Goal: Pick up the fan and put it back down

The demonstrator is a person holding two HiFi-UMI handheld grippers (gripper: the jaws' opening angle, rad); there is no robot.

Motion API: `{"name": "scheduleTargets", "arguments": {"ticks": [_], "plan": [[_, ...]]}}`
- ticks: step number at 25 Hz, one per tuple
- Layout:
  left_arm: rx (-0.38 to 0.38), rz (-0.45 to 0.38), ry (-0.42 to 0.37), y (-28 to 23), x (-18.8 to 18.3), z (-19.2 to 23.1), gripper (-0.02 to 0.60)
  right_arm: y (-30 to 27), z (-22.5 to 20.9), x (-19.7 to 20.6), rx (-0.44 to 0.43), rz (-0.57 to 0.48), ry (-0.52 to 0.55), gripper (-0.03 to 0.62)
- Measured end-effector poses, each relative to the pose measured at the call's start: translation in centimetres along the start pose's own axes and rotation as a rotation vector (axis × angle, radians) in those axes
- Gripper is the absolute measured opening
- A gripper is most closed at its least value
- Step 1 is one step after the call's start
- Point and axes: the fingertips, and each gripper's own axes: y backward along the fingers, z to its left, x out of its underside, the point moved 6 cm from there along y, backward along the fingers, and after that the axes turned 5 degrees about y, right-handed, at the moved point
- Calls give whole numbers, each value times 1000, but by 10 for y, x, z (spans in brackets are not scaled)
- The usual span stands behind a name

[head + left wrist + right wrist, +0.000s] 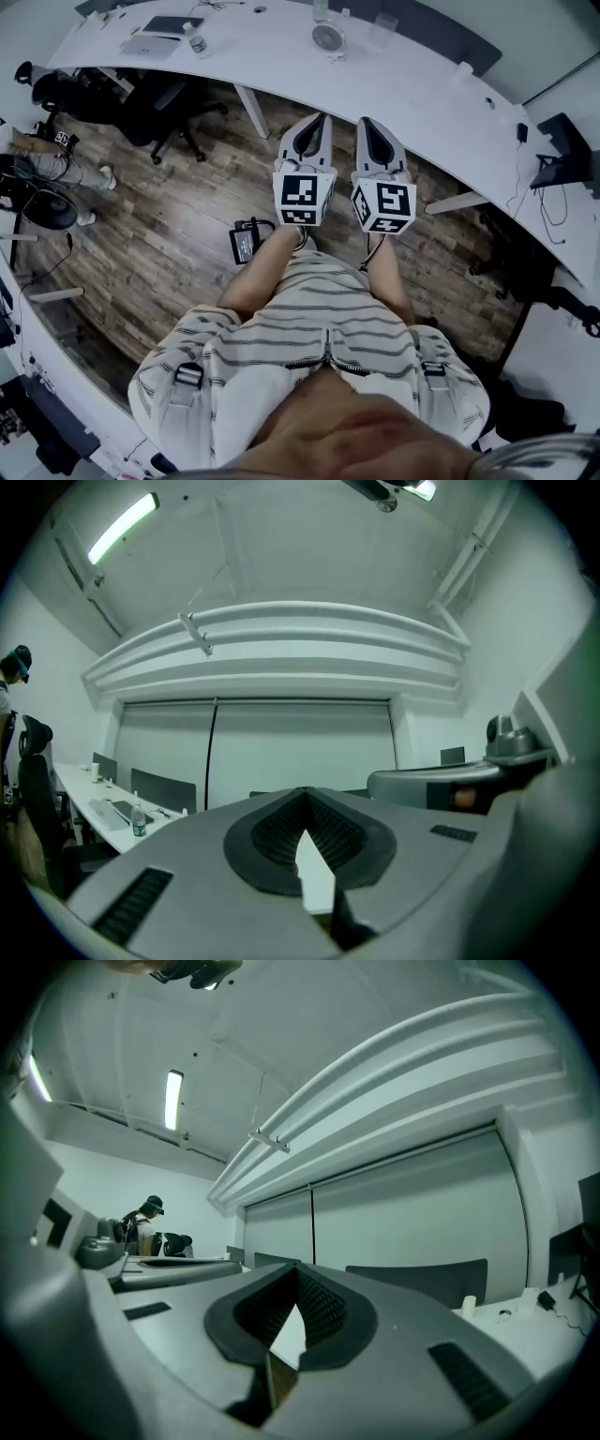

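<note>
**Left gripper (pixel 319 118) and right gripper (pixel 367 122) side by side over the wooden floor (pixel 178 234), with the fan (pixel 328 39) on the desk (pixel 422 89) beyond them.**

In the head view both grippers sit at the centre of the frame, parallel and pointing toward the top edge. Each has its fingers closed tip to tip with nothing between them. The fan rests on the curved white desk at the top centre, well apart from both grippers. A bottle (pixel 196 41) and a laptop (pixel 172 25) lie on the same desk toward the upper left.
</note>
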Motion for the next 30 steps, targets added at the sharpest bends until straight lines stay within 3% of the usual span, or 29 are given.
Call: {"name": "scheduleTargets", "arguments": {"ticks": [15, 30], "plan": [[55, 15, 0, -142, -15, 94, 8, -163, -31, 6, 51, 23, -7, 12], [83, 27, 24, -188, -8, 122, 8, -214, -41, 18, 22, 70, -2, 12]]}}
